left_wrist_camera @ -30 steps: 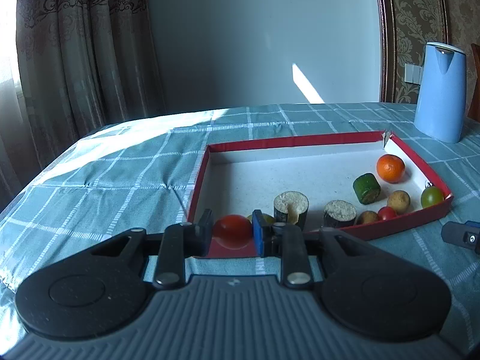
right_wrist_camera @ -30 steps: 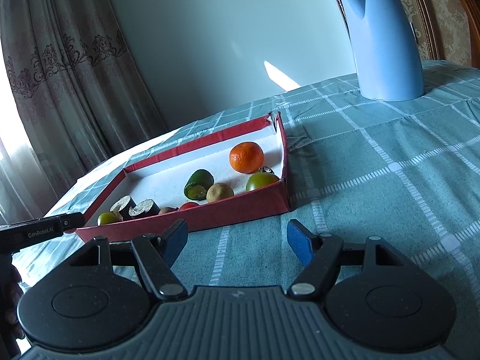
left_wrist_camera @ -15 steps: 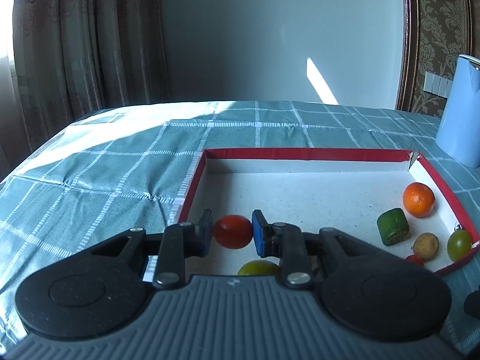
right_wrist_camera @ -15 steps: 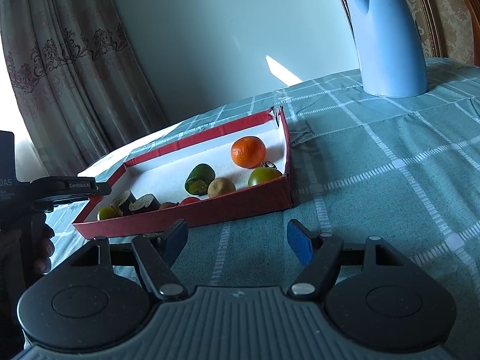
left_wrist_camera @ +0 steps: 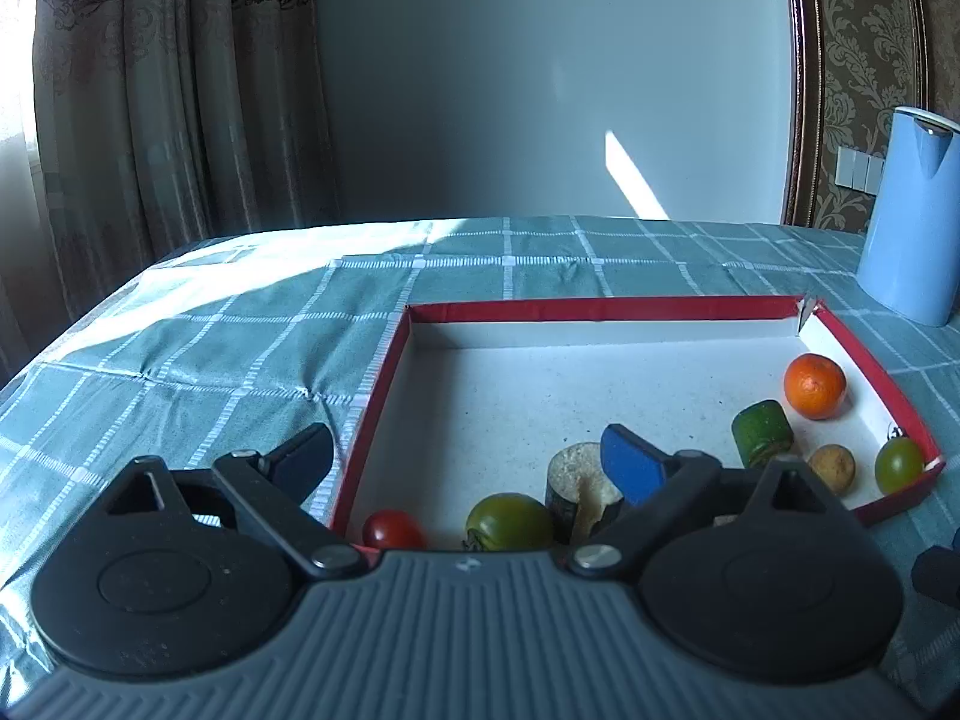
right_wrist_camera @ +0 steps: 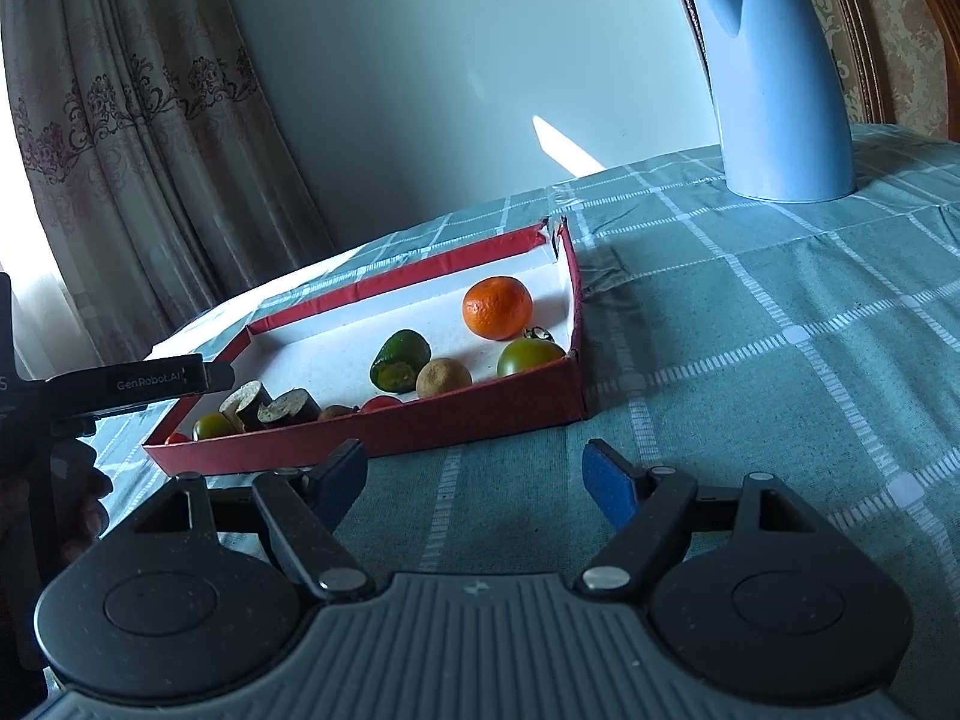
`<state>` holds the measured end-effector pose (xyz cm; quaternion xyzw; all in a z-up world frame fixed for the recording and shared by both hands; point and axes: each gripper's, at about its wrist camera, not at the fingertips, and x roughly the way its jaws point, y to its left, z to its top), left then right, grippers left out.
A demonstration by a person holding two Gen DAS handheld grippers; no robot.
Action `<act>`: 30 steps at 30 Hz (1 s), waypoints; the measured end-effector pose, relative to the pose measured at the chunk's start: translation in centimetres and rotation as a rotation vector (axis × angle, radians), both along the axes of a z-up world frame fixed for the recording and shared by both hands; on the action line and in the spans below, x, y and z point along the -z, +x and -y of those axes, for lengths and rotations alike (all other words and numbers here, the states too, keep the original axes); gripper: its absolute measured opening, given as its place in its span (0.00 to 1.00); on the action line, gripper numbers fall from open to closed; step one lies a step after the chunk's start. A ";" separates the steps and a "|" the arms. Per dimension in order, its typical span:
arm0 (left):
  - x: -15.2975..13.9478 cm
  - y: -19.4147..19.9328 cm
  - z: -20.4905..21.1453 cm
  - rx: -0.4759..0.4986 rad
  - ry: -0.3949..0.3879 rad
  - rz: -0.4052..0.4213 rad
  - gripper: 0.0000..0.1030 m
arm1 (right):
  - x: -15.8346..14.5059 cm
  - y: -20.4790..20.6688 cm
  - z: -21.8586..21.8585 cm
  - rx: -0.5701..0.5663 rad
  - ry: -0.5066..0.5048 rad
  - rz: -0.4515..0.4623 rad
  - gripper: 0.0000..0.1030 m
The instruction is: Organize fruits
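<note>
Since the red cherry tomato (left_wrist_camera: 393,529) now lies on the white floor of the red-walled tray (left_wrist_camera: 600,307), at the lower middle of your left wrist view and close to the near left corner, your left gripper (left_wrist_camera: 468,459) has nothing between its fingers: they stand spread wide, one fingertip over the tablecloth outside the tray's left wall, the blue pad (left_wrist_camera: 630,465) over the tray floor. That corner looks like the chosen spot because a green tomato (left_wrist_camera: 510,521) sits just beside the red one, so like is being grouped with like. To the right of those two stands a cut dark-skinned piece with a pale face (left_wrist_camera: 579,489), partly hidden behind the blue pad. Farther right along the tray, in the right-hand part of the frame, you have a green cylinder-shaped fruit piece (left_wrist_camera: 762,432), a small brown fruit (left_wrist_camera: 831,466), a second green tomato (left_wrist_camera: 898,465) against the right wall, and a mandarin (left_wrist_camera: 815,386) behind them; from the right wrist view another small red tomato (right_wrist_camera: 382,402) shows near the front wall, which I judge a likely next pick for sorting. Your right gripper (right_wrist_camera: 474,477) hangs over the checked tablecloth (right_wrist_camera: 750,324) at the bottom of its frame, fingers parted and holding nothing, outside the tray's front wall, presumably kept clear so the left can work. A blue kettle (right_wrist_camera: 774,78) stands at the upper right, well apart from the tray.
</note>
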<state>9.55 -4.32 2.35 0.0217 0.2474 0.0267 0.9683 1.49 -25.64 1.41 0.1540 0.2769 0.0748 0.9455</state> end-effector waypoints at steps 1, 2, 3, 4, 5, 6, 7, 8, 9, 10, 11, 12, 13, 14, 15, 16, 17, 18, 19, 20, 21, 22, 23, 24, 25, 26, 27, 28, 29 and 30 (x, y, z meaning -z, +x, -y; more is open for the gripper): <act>-0.1 -0.6 0.1 0.003 -0.002 0.006 0.99 | 0.0 0.0 0.0 0.002 -0.004 0.002 0.76; -0.2 -1.1 0.1 0.007 -0.002 0.012 1.00 | -0.1 -0.1 -0.1 0.005 -0.009 0.004 0.76; -0.4 -1.7 0.2 0.012 0.000 0.014 1.00 | -0.2 -0.2 -0.2 0.012 -0.014 0.008 0.77; -0.5 -2.3 0.3 0.012 0.004 0.015 1.00 | -0.2 -0.3 -0.3 0.018 -0.011 0.013 0.77; -0.5 -2.8 0.4 0.010 0.006 0.016 1.00 | -0.2 -0.4 -0.4 0.017 -0.007 0.013 0.77; -0.6 -3.4 0.3 0.009 0.004 0.015 1.00 | -0.3 -0.4 -0.8 0.012 -0.013 0.011 0.77; -0.6 -3.9 0.3 0.011 0.000 0.011 1.00 | -0.3 -0.5 -1.2 0.008 -0.024 0.011 0.77; -0.6 -4.2 0.2 0.013 -0.002 0.007 1.00 | -0.4 -0.6 -1.9 0.001 -0.042 0.013 0.77; -0.6 -4.7 0.2 0.016 -0.002 0.005 1.00 | -0.5 -0.7 -2.3 -0.005 -0.052 0.018 0.77; -0.5 -5.1 0.0 0.017 0.001 0.004 1.00 | -0.6 -0.7 -2.9 -0.016 -0.058 0.024 0.77; -0.5 -5.4 0.0 0.015 0.002 0.003 1.00 | -0.7 -0.8 -3.3 -0.022 -0.061 0.027 0.77; -0.5 -5.8 -0.3 0.008 -0.001 -0.002 1.00 | -0.7 -0.8 -3.6 -0.027 -0.065 0.030 0.77; -0.4 -6.0 -0.6 0.001 -0.008 -0.008 1.00 | -0.7 -0.9 -4.0 -0.033 -0.071 0.032 0.77; -0.3 -6.3 -0.9 -0.001 -0.018 -0.009 1.00 | -0.7 -0.9 -4.3 -0.039 -0.074 0.032 0.77; -0.2 -6.6 -1.2 0.000 -0.026 -0.009 1.00 | -0.7 -0.9 -4.6 -0.041 -0.073 0.031 0.77; -0.2 -6.8 -1.4 0.000 -0.029 -0.009 1.00 | -0.7 -0.9 -4.7 -0.041 -0.073 0.031 0.77; -0.1 -7.0 -1.7 -0.004 -0.027 -0.008 1.00 | -0.7 -0.9 -4.9 -0.041 -0.075 0.032 0.77; -0.1 -7.2 -1.9 -0.009 -0.025 -0.006 1.00 | -0.7 -0.9 -5.0 -0.041 -0.077 0.032 0.77; 0.0 -7.4 -2.1 -0.012 -0.027 -0.007 1.00 | -0.7 -1.0 -5.2 -0.040 -0.079 0.032 0.77; 0.0 -7.5 -2.3 -0.010 -0.032 -0.008 1.00 | -0.7 -1.0 -5.3 -0.040 -0.079 0.030 0.77; 0.0 -7.7 -2.5 -0.008 -0.035 -0.007 1.00 | -0.7 -1.1 -5.5 -0.040 -0.079 0.030 0.77; -0.1 -7.9 -2.6 -0.010 -0.035 -0.004 1.00 | -0.8 -1.1 -5.6 -0.041 -0.082 0.031 0.77; -0.1 -8.0 -2.7 -0.015 -0.036 -0.004 1.00 | -0.8 -1.2 -5.8 -0.042 -0.086 0.032 0.77; -0.1 -8.1 -2.8 -0.017 -0.037 -0.006 1.00 | -0.8 -1.2 -6.0 -0.043 -0.090 0.034 0.77; -0.1 -8.2 -2.9 -0.016 -0.040 -0.010 1.00 | -0.8 -1.3 -6.2 -0.045 -0.094 0.036 0.77; -0.1 -8.3 -3.0 -0.015 -0.044 -0.011 1.00 | -0.9 -1.3 -6.4 -0.047 -0.097 0.037 0.77; -0.1 -8.4 -3.1 -0.017 -0.049 -0.011 1.00 | -0.9 -1.4 -6.6 -0.050 -0.101 0.040 0.77; -0.1 -8.5 -3.2 -0.017 -0.056 -0.012 1.00 | -0.9 -1.4 -6.8 -0.052 -0.105 0.041 0.77; -0.1 -8.6 -3.3 -0.016 -0.061 -0.013 1.00 | -0.9 -1.5 -6.9 -0.054 -0.107 0.042 0.77; 0.0 -8.7 -3.5 -0.015 -0.068 -0.014 1.00 | -0.9 -1.5 -7.1 -0.056 -0.110 0.043 0.77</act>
